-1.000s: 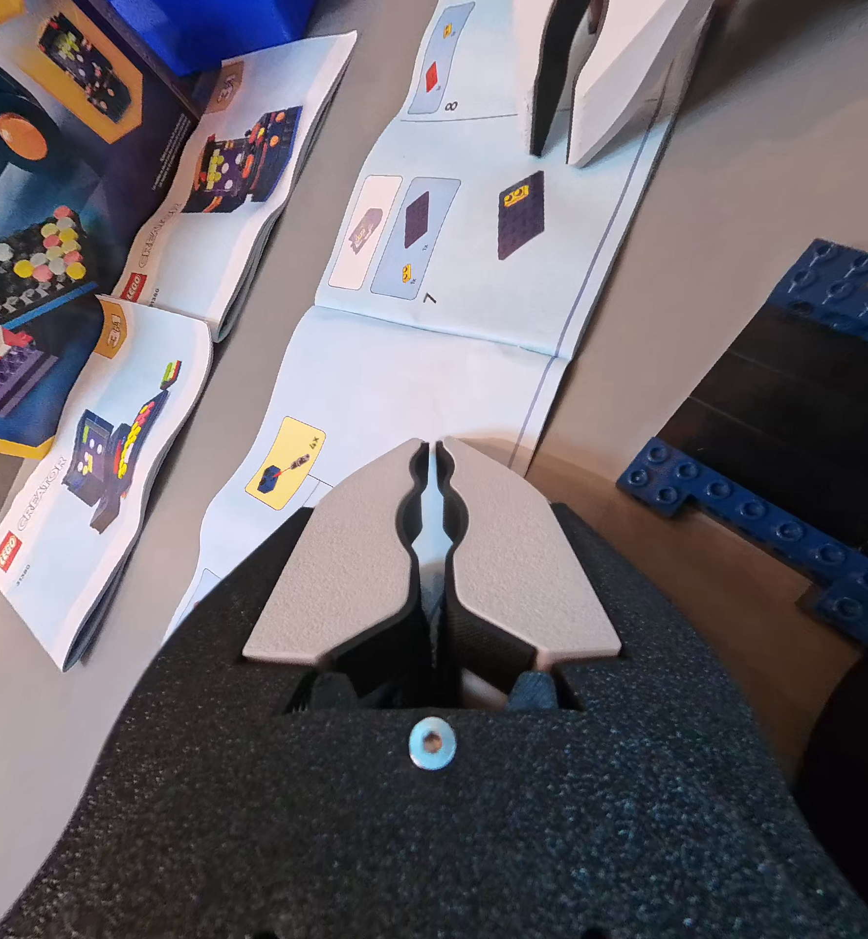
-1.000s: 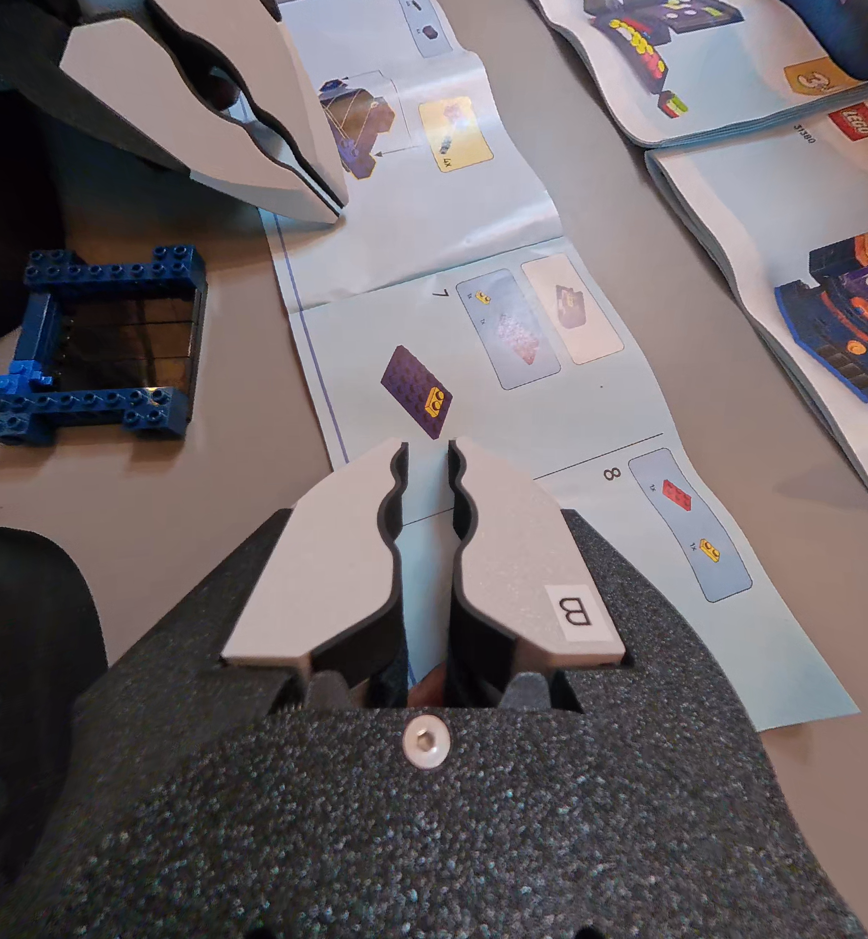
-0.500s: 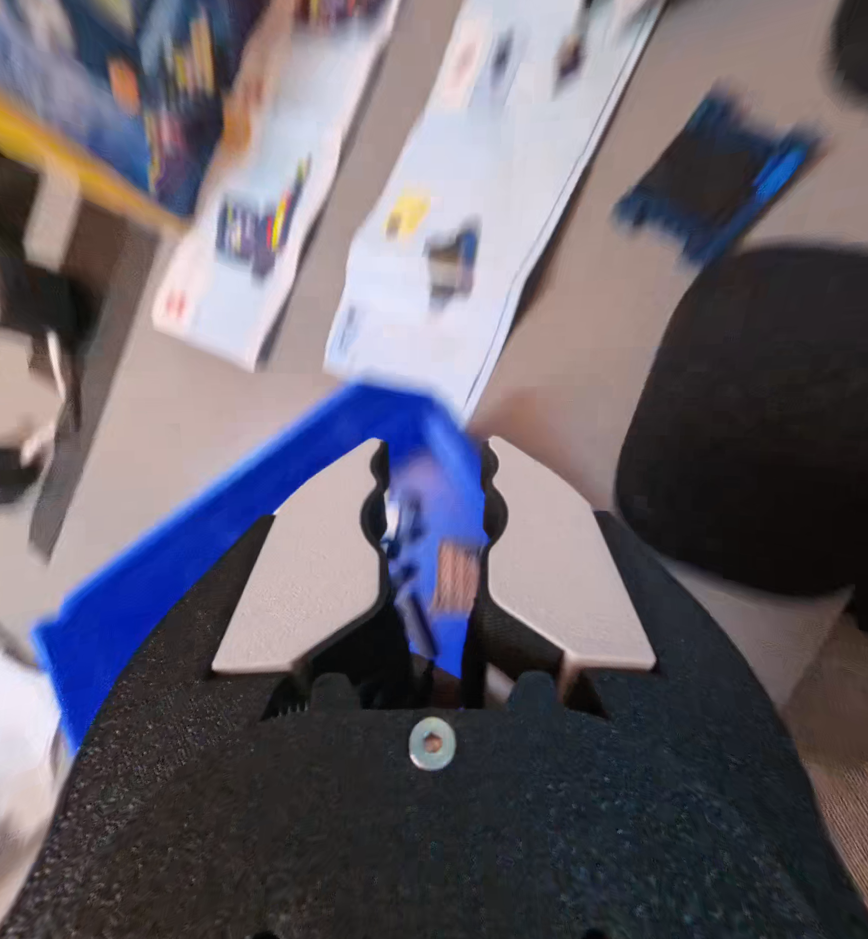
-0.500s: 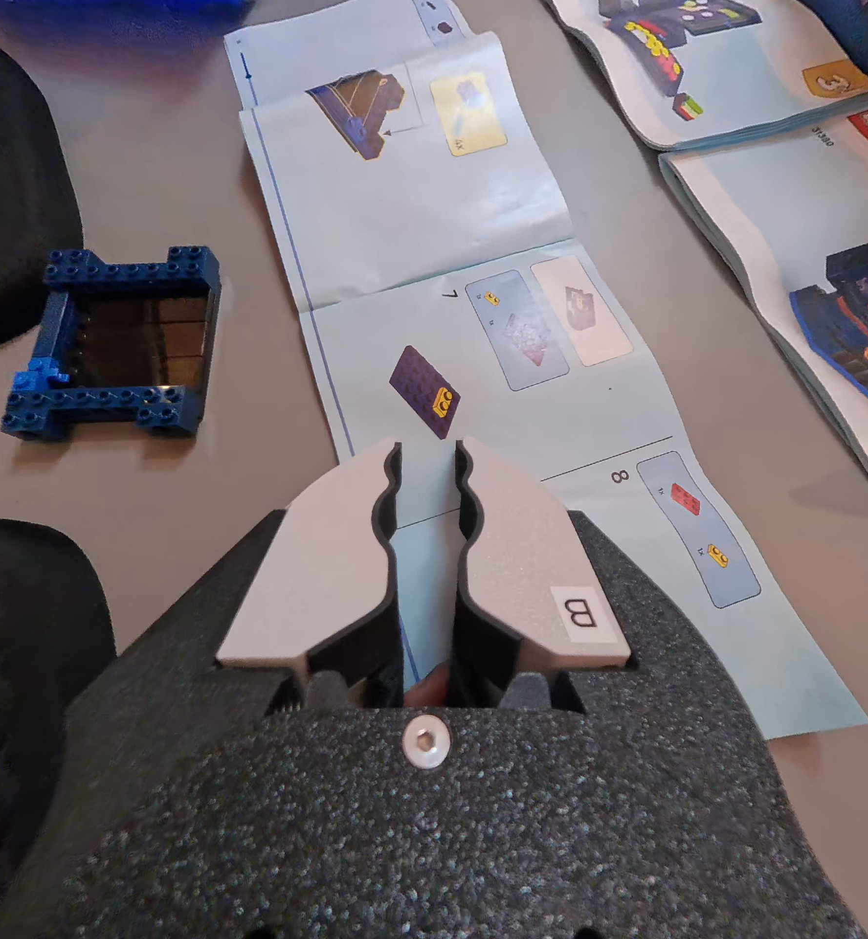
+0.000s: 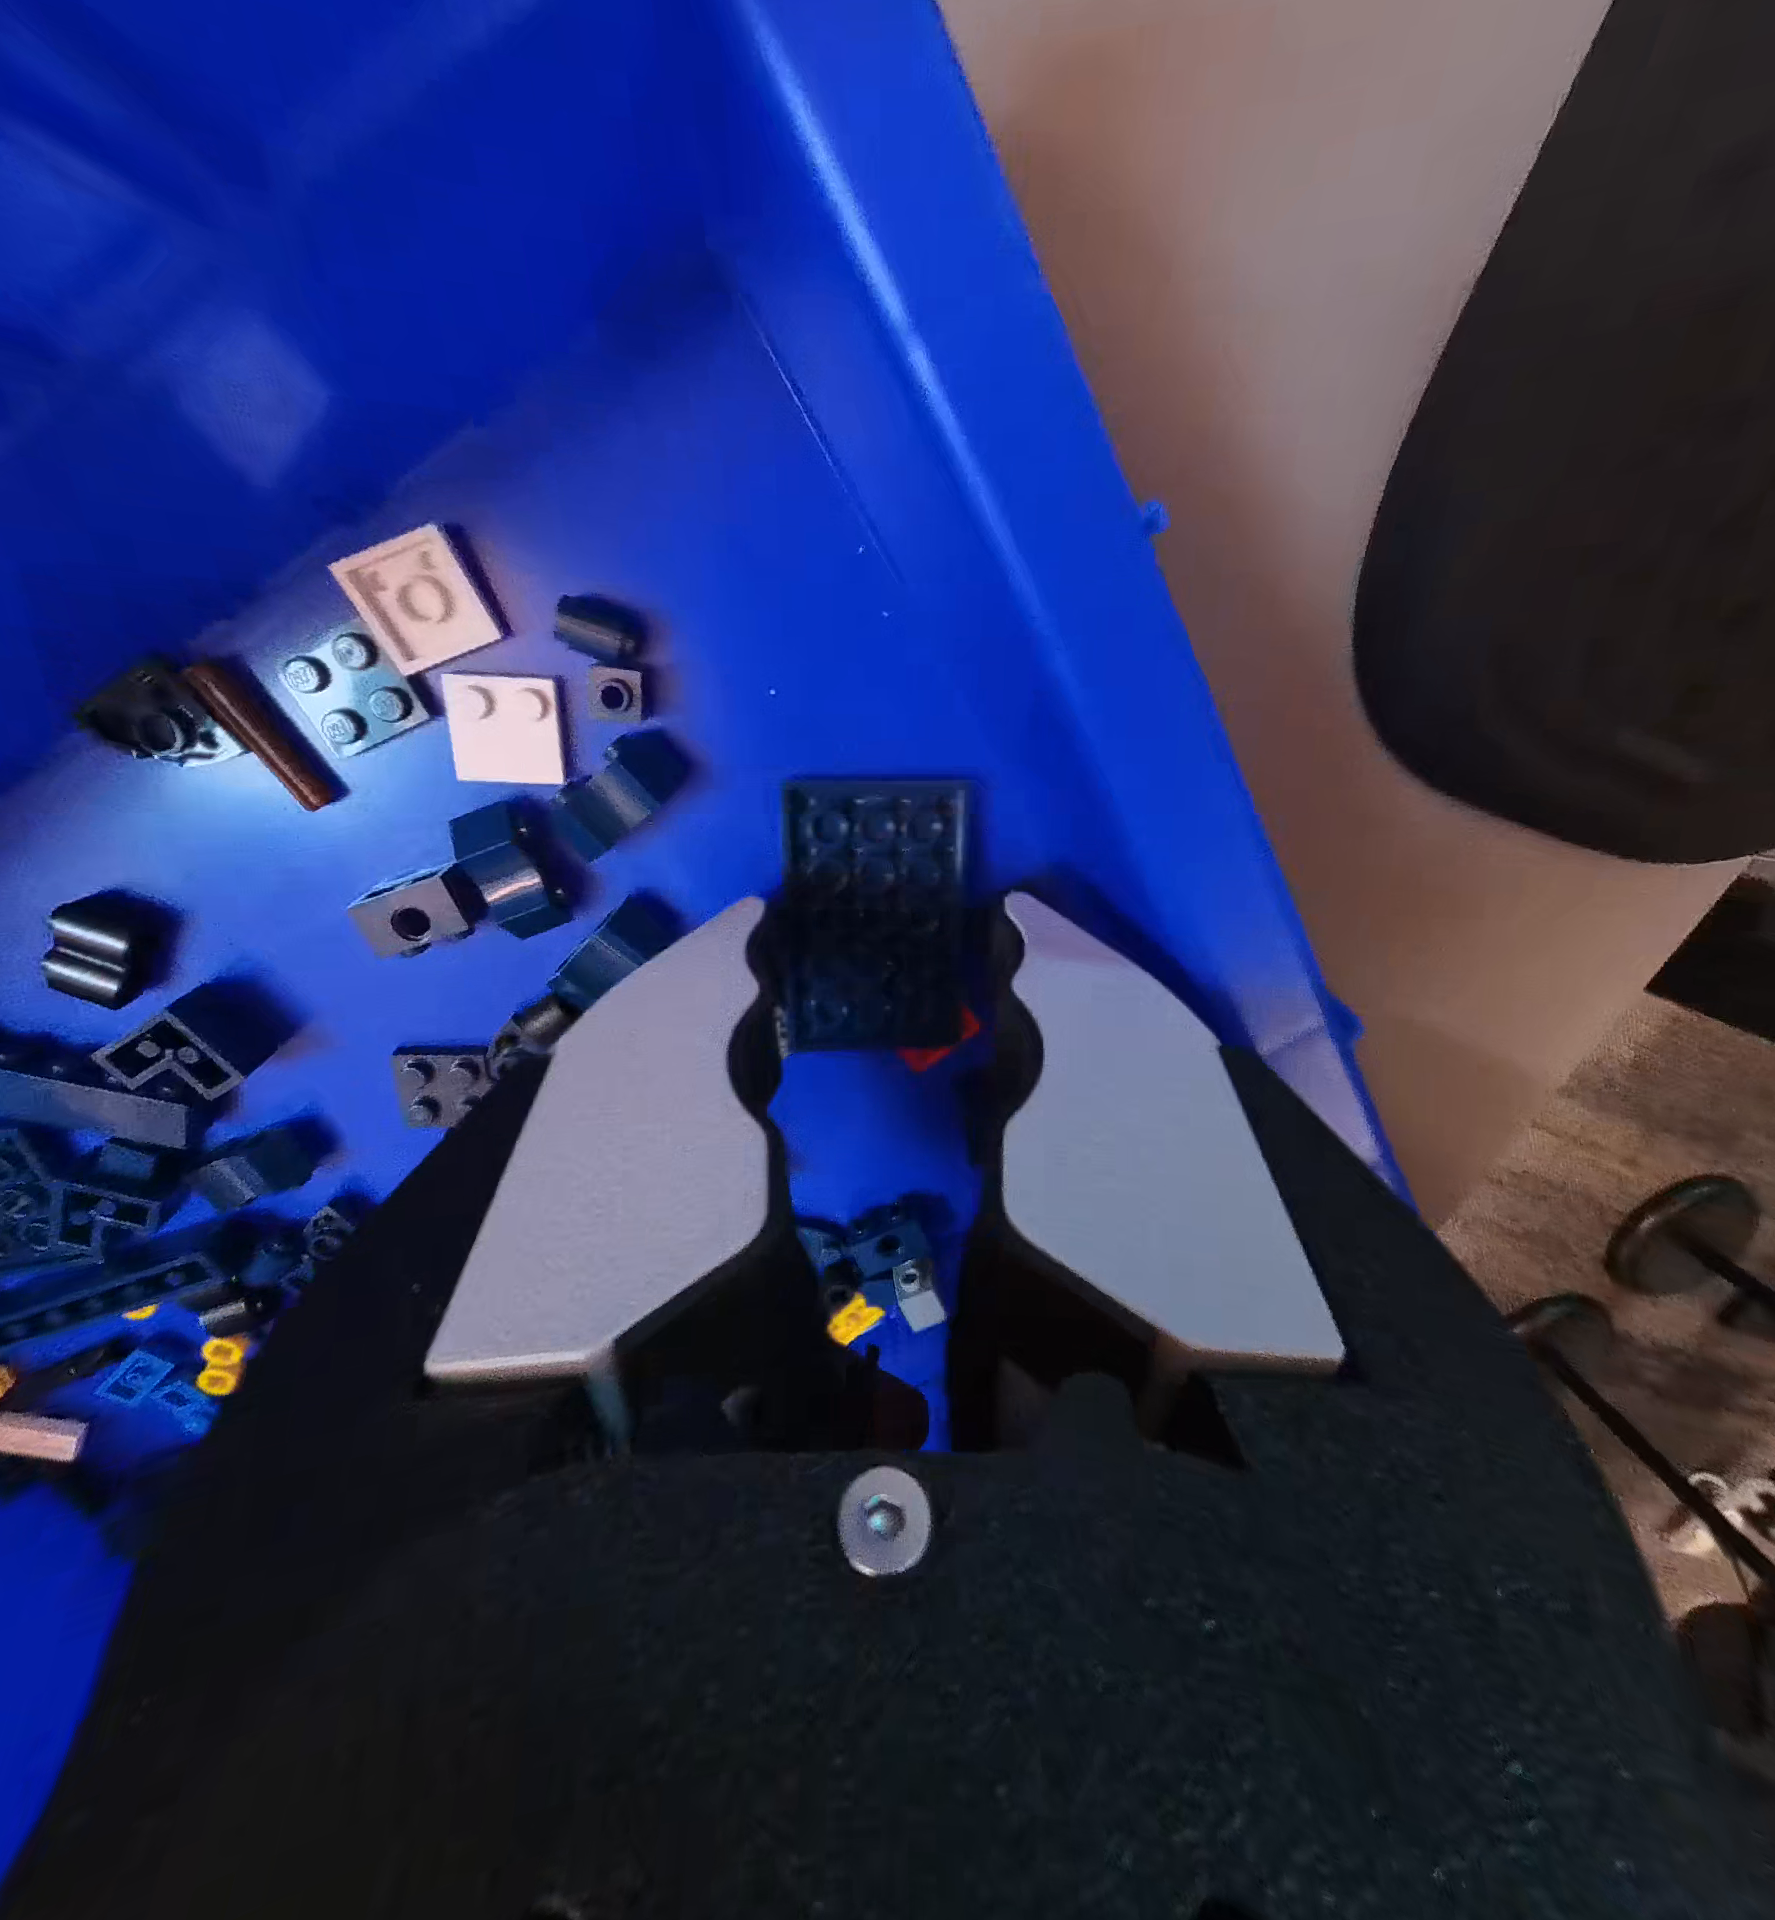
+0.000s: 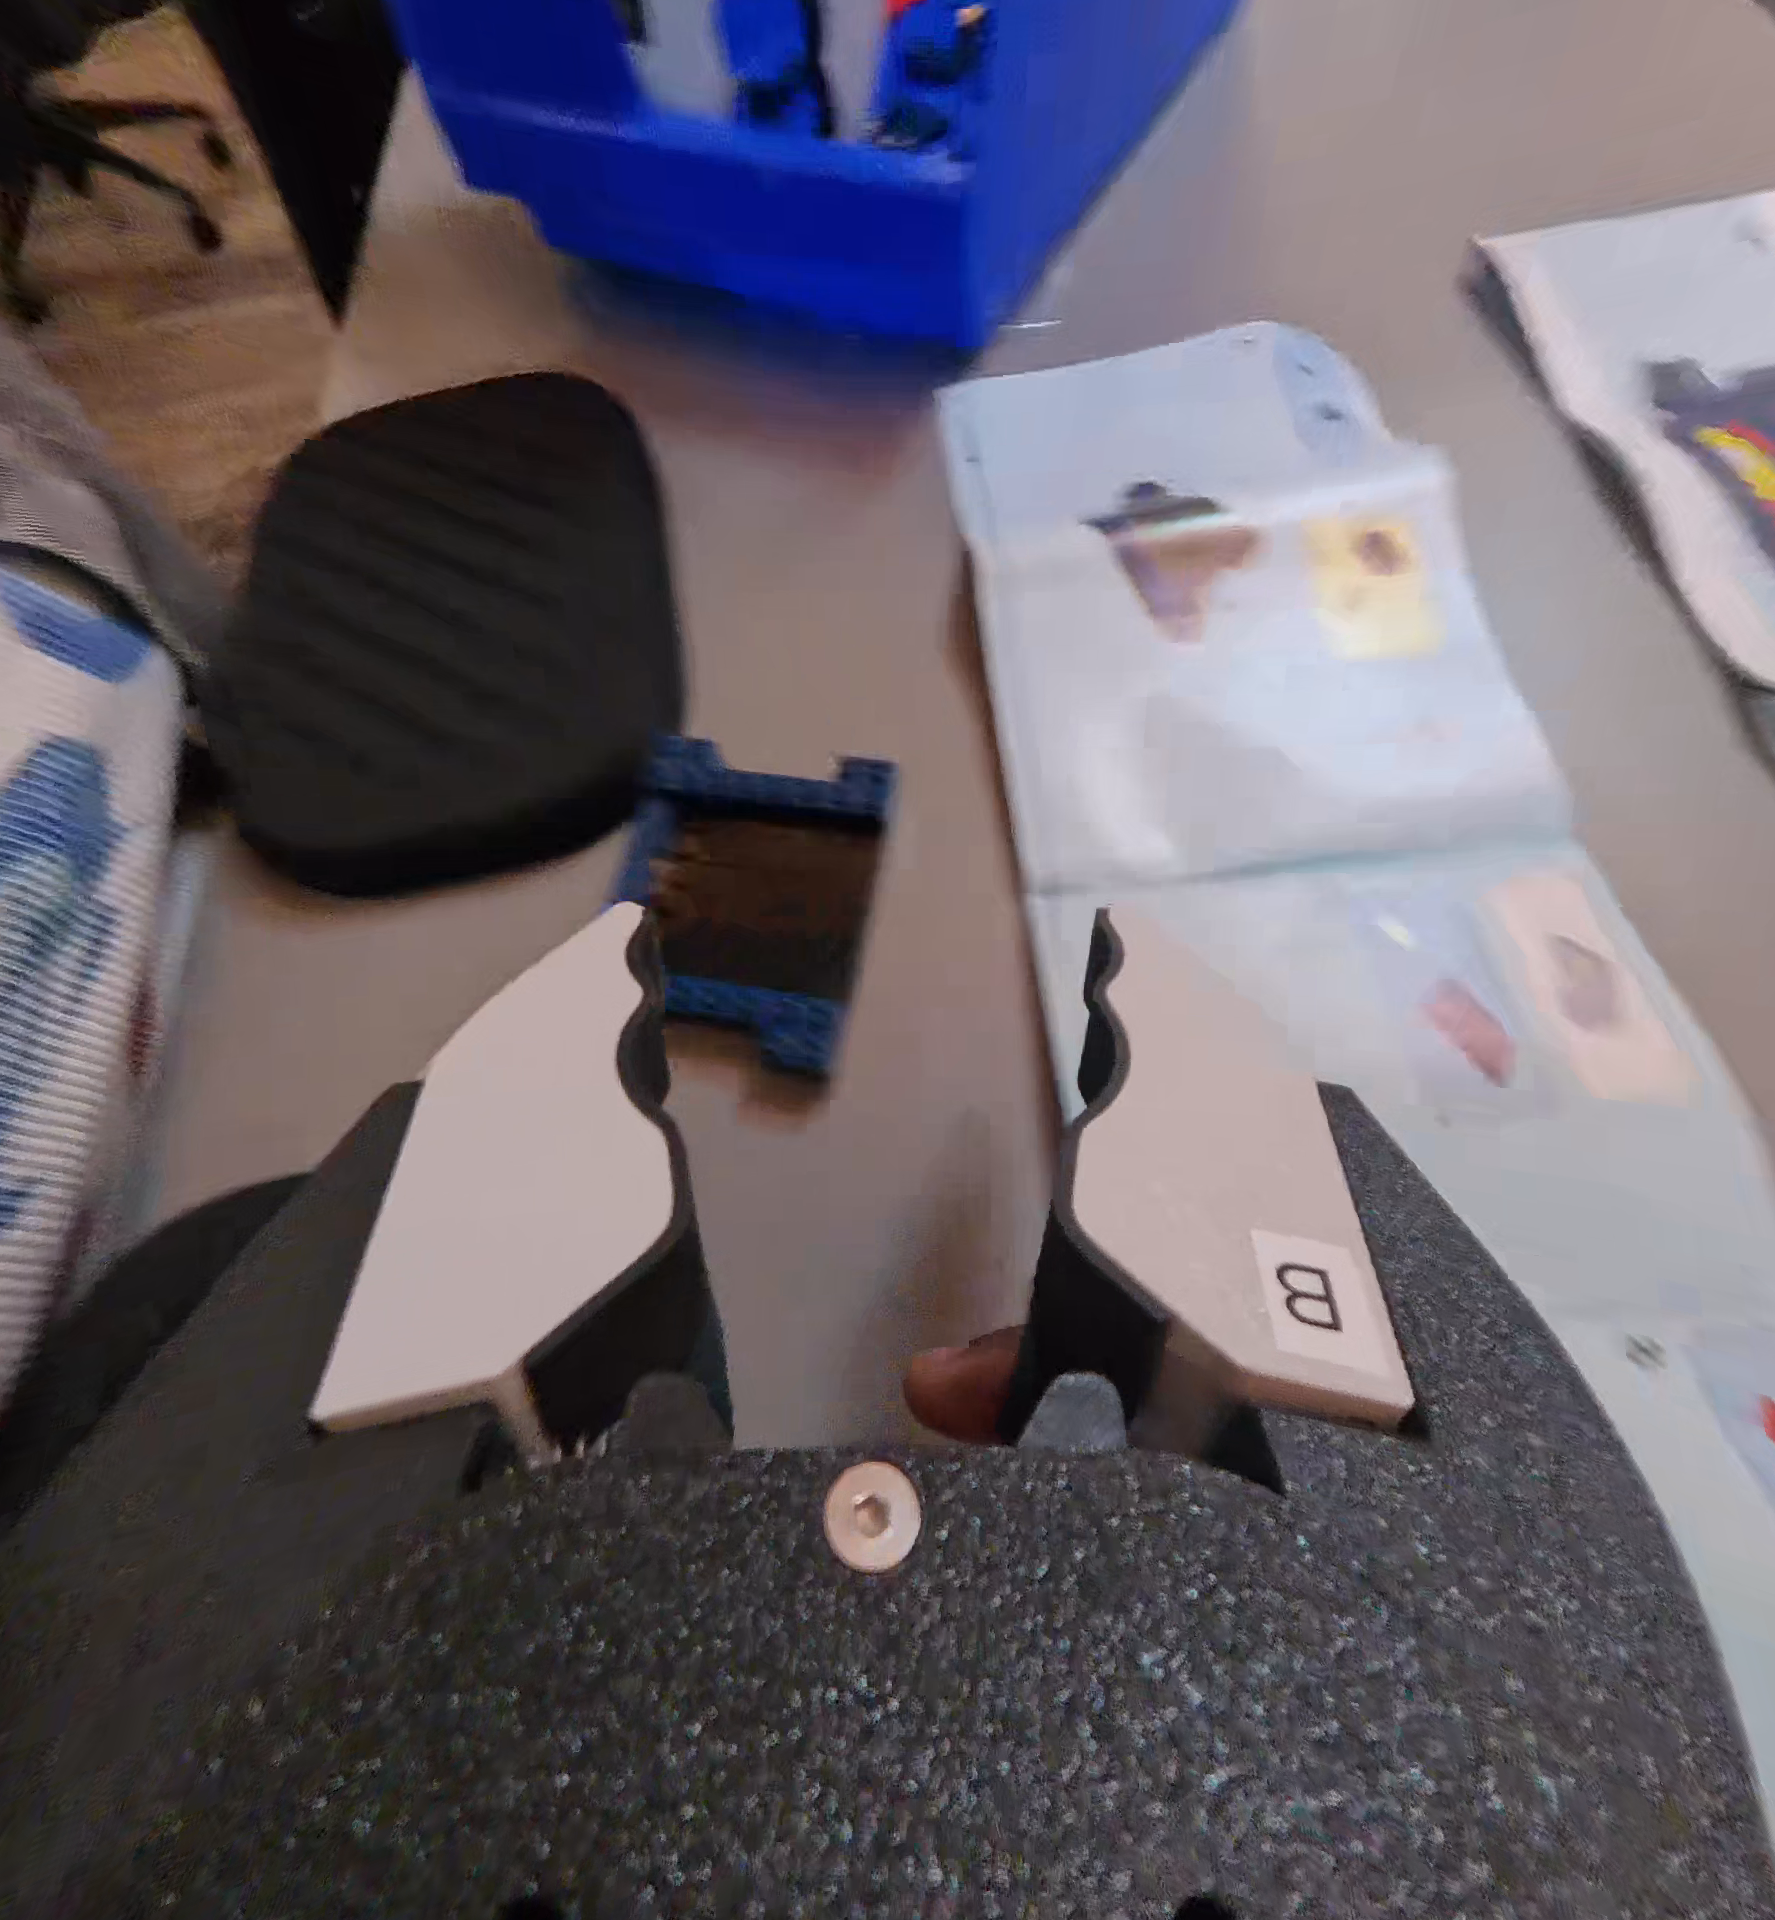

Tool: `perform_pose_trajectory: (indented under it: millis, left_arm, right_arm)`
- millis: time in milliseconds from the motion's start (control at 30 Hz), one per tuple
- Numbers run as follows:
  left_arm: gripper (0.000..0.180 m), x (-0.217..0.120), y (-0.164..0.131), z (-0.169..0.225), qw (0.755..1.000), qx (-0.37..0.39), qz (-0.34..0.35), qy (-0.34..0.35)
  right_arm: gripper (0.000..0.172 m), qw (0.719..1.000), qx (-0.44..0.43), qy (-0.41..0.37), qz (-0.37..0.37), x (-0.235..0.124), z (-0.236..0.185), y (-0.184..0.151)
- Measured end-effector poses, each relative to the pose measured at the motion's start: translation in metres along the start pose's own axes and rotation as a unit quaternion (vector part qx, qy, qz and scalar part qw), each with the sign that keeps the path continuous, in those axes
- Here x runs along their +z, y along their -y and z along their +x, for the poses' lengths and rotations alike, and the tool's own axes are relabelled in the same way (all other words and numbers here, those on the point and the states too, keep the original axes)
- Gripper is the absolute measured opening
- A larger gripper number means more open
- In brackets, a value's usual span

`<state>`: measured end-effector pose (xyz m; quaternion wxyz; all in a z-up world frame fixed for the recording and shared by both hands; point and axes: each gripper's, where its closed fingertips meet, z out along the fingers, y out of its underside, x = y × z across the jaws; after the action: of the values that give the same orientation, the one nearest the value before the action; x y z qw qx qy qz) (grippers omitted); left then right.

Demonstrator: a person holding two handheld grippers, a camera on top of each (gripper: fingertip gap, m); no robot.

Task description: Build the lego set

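Whereas a second ago both claws were nearly shut over the open pale-blue instruction booklet (image 6: pixel 1257 727), the left claw (image 5: pixel 878 925) has since swung into the deep blue plastic bin (image 5: pixel 966 416) and parted to a narrow gap. A dark blue studded plate (image 5: pixel 872 873) now lies between its tips, reaching out past them, with a small red piece (image 5: pixel 940 1049) under one corner and loose dark and pale bricks (image 5: pixel 504 717) to the left. The pads seem not quite to press on the plate, though dark on dark leaves that unsure. The right claw (image 6: pixel 867 935) has opened wide and holds nothing. It hangs over the grey surface (image 6: pixel 810 540), just beside the blue-framed black brick panel (image 6: pixel 769 904).
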<state>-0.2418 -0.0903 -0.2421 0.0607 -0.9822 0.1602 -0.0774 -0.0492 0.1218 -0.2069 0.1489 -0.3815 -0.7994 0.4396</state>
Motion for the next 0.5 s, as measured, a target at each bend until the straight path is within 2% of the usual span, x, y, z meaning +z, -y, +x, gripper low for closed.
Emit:
perform_pose_trajectory:
  millis: [100, 167, 267, 300, 367, 433, 500]
  left_arm:
    - [0.033, 0.000, 0.000, -0.002, 1.000, 0.002, 0.008, 0.008]
    - [0.033, -0.001, 0.001, -0.002, 1.000, 0.005, 0.010, 0.018]
    - [0.032, -0.010, 0.005, -0.005, 0.998, 0.005, 0.034, 0.043]
    - [0.033, -0.016, 0.008, -0.008, 0.997, 0.002, 0.047, 0.061]
    - [0.032, -0.033, 0.014, -0.014, 0.991, -0.002, 0.082, 0.105]
    - [0.033, -0.059, 0.026, -0.018, 0.977, -0.006, 0.140, 0.162]
    - [0.033, -0.091, 0.040, -0.018, 0.953, -0.012, 0.214, 0.216]
  right_arm:
    - [0.093, 0.996, -0.017, 0.002, -0.082, 0.024, -0.023, -0.012]
    - [0.096, 0.994, -0.020, 0.002, -0.109, 0.039, -0.032, -0.018]
    - [0.083, 0.986, -0.057, -0.035, -0.151, 0.053, -0.029, -0.025]
    - [0.076, 0.985, -0.061, -0.039, -0.156, 0.054, -0.028, -0.024]
    - [0.072, 0.983, -0.075, -0.041, -0.164, 0.054, -0.026, -0.021]
    - [0.071, 0.983, -0.083, -0.029, -0.158, 0.053, -0.024, -0.016]
    - [0.071, 0.986, -0.081, 0.001, -0.148, 0.049, -0.023, -0.001]
